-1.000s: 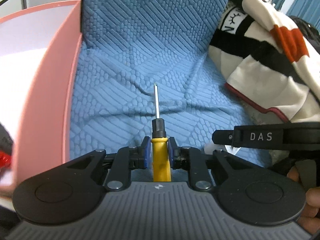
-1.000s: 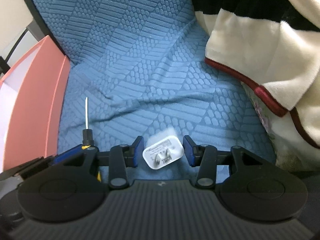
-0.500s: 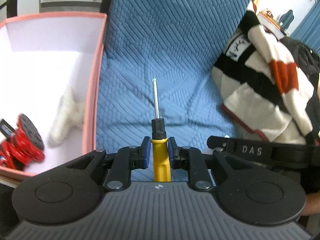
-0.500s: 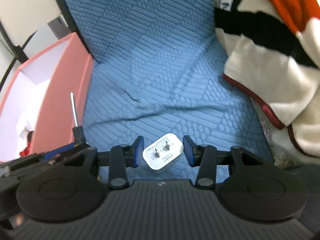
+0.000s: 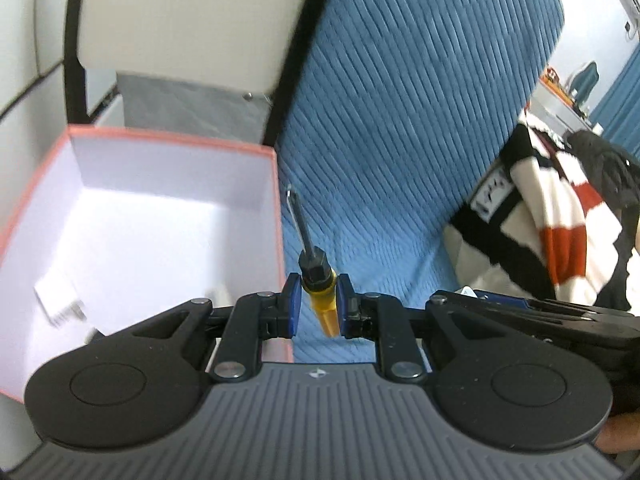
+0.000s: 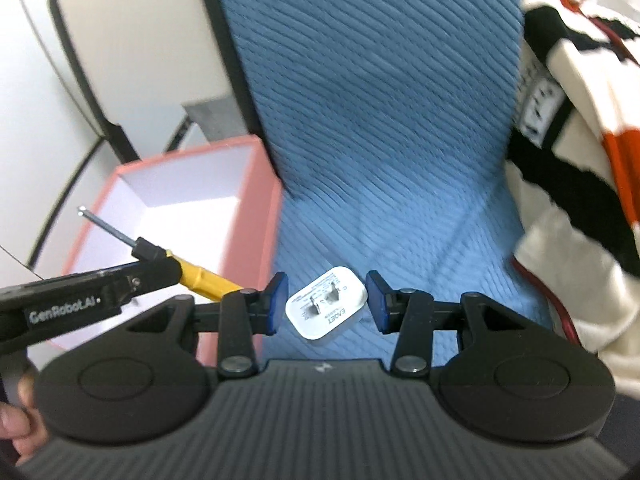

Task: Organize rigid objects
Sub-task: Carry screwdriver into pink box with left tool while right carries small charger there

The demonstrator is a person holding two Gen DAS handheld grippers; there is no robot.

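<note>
While the left gripper (image 5: 314,306) clamps the yellow handle of a screwdriver (image 5: 318,280), its metal shaft points up and toward the pink box (image 5: 276,216), which stands open beside the blue quilted cover (image 5: 392,128). Right gripper (image 6: 326,306): fingers part-way apart, a white plug adapter (image 6: 326,308) between the blue pads, prongs facing the camera; whether the pads actually press on it cannot be told. A striped blanket (image 6: 576,184) lies at right.

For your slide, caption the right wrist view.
Right claw holding a white charger beside the pink box.
</note>
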